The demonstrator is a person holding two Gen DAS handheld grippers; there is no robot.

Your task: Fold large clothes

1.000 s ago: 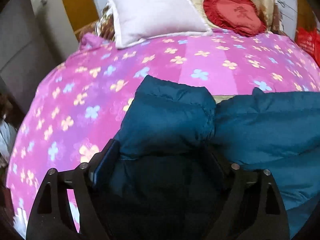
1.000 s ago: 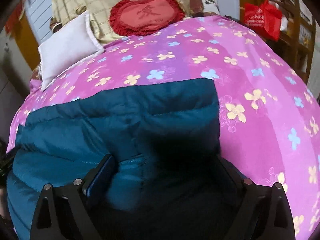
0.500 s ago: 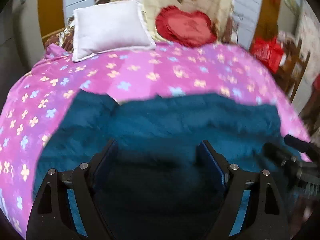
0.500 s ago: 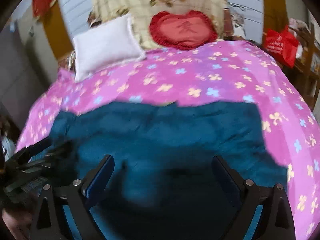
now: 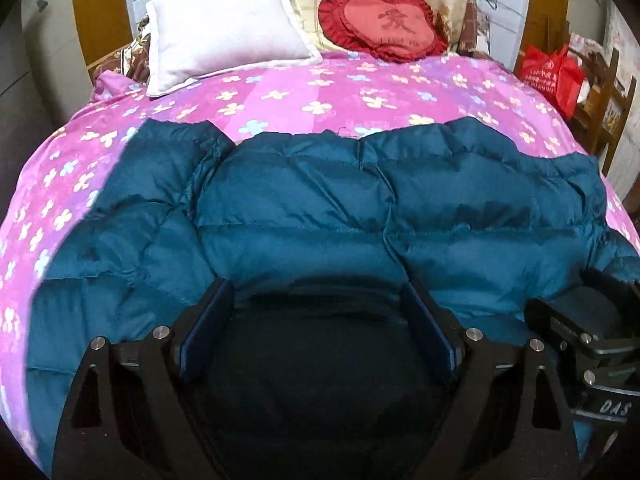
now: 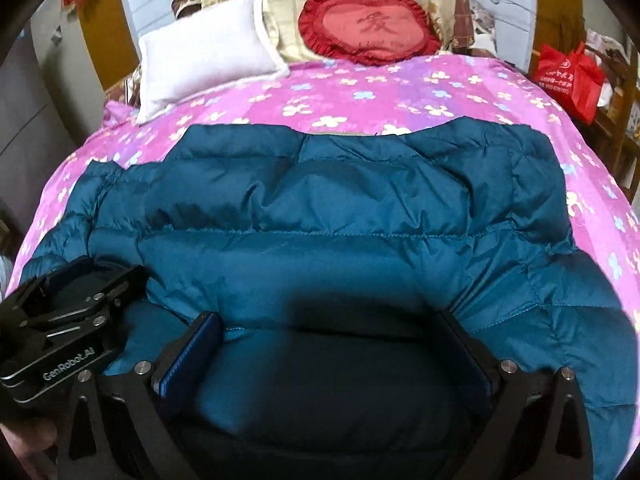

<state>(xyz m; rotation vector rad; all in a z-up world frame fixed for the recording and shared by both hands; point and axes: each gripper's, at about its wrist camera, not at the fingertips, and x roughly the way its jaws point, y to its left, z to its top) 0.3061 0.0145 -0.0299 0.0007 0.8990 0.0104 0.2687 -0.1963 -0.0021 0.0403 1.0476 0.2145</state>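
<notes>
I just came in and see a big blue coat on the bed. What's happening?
Someone is folding a puffy teal jacket laid out on the pink flowered bedspread. The left gripper and right gripper are both open over the jacket's near edge, side by side, not pinching anything.

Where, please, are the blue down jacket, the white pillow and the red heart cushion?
blue down jacket (image 5: pixel 320 200): left wrist view, quilted middle.
white pillow (image 5: pixel 224 24): left wrist view, its centre.
red heart cushion (image 6: pixel 372 26): right wrist view, pink centre.
</notes>
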